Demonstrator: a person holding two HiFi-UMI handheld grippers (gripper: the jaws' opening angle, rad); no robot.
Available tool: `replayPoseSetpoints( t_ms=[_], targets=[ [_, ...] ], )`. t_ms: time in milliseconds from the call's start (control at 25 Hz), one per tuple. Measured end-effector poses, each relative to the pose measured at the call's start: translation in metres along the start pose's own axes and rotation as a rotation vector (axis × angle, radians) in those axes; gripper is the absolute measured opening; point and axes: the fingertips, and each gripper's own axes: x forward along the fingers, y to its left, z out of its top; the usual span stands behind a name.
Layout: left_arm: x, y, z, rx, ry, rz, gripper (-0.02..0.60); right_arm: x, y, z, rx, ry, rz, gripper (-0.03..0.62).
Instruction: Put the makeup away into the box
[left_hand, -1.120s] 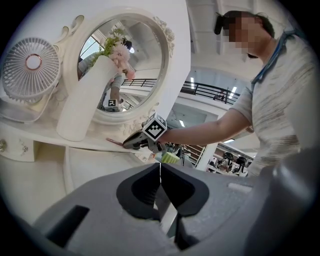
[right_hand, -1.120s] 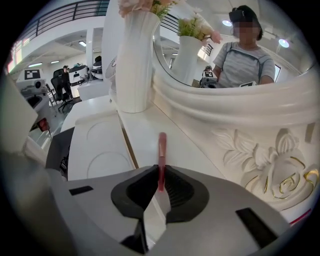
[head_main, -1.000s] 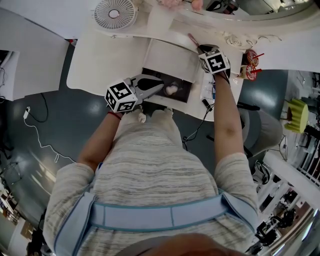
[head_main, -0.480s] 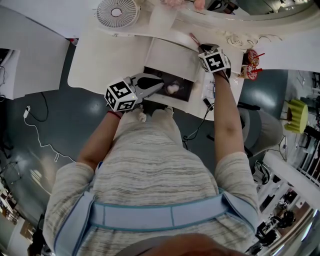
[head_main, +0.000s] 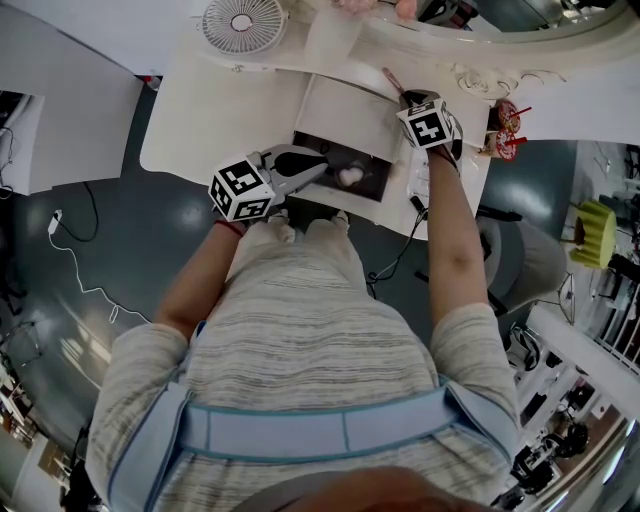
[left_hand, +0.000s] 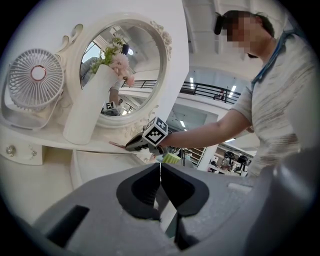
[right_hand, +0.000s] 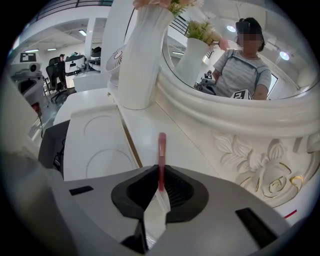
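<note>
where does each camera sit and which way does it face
Head view: on the head, looking down at the table; torso, both arms show.
Left gripper view: on the left gripper, facing the mirror; shut fingers show.
Right gripper view: on the right gripper, facing along the table; fingers grip a pink stick.
Gripper views share the white vase.

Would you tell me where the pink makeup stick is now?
The pink makeup stick is clamped in the jaws of the right gripper, poking out over the white tabletop beside the carved mirror frame, upper right in the head view.

White dressing table, oval mirror, grey floor
</note>
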Motion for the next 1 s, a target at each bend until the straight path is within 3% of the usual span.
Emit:
replayPoseSetpoints(
  t_ms=[1000],
  targets=[
    [-0.01, -0.031, -0.004, 0.038, -0.004, -0.044, 0.015, -0.061, 0.086, 0.002, -0.03, -0.102, 0.033, 0.037]
  ],
)
